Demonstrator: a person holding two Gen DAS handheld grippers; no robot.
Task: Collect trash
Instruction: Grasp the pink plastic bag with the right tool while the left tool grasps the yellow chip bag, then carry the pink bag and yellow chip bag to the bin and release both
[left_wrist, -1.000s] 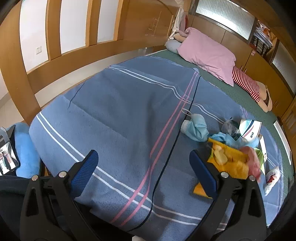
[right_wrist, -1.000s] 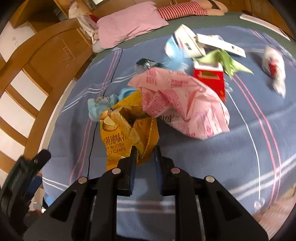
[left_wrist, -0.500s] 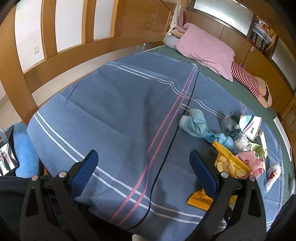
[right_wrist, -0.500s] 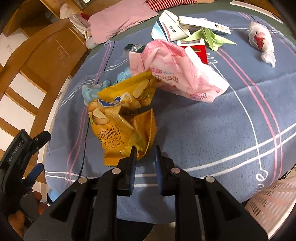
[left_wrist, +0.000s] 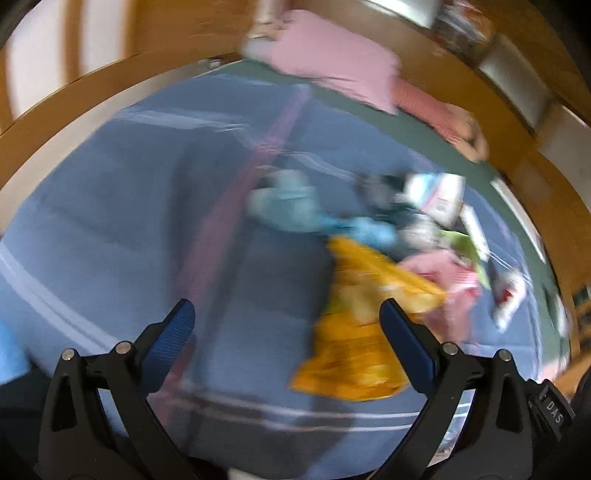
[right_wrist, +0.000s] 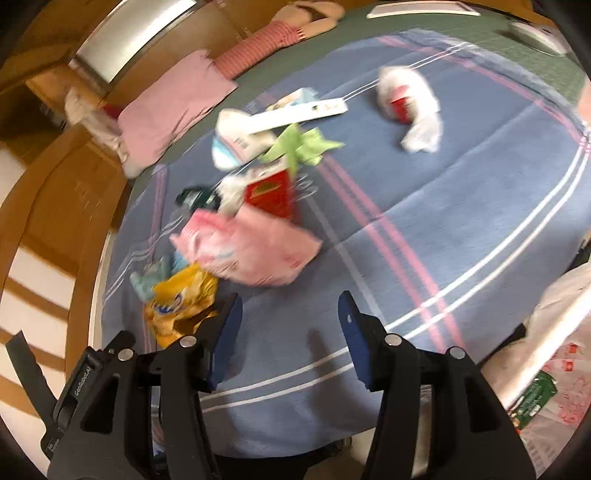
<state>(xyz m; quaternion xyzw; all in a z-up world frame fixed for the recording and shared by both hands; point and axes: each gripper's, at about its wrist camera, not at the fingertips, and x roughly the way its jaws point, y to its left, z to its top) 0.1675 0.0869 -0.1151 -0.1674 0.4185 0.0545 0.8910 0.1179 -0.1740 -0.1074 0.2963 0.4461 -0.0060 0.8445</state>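
A yellow chip bag (left_wrist: 354, 332) lies on the blue striped blanket (left_wrist: 129, 206), just left of my left gripper's right finger; it also shows in the right wrist view (right_wrist: 181, 302). My left gripper (left_wrist: 284, 325) is open and empty; its view is blurred. My right gripper (right_wrist: 288, 321) is open and empty, above the blanket (right_wrist: 461, 192), with the chip bag beside its left finger. A pink plastic bag (right_wrist: 251, 247), a red box (right_wrist: 271, 194), green paper (right_wrist: 299, 146), a white long box (right_wrist: 295, 112) and a white wrapper (right_wrist: 413, 107) lie farther off.
A pink pillow (right_wrist: 173, 107) and a striped doll (right_wrist: 273, 40) lie at the bed's far end. A wooden bed rail (left_wrist: 92, 96) runs along the left. A white bag with trash (right_wrist: 546, 369) sits at the right wrist view's lower right. Light blue crumpled pieces (left_wrist: 291, 206) lie past the chip bag.
My right gripper has opened and let go of the yellow chip bag, then swung right. The chip bag now lies near the bed's edge. My left gripper has moved toward it, blurring its view.
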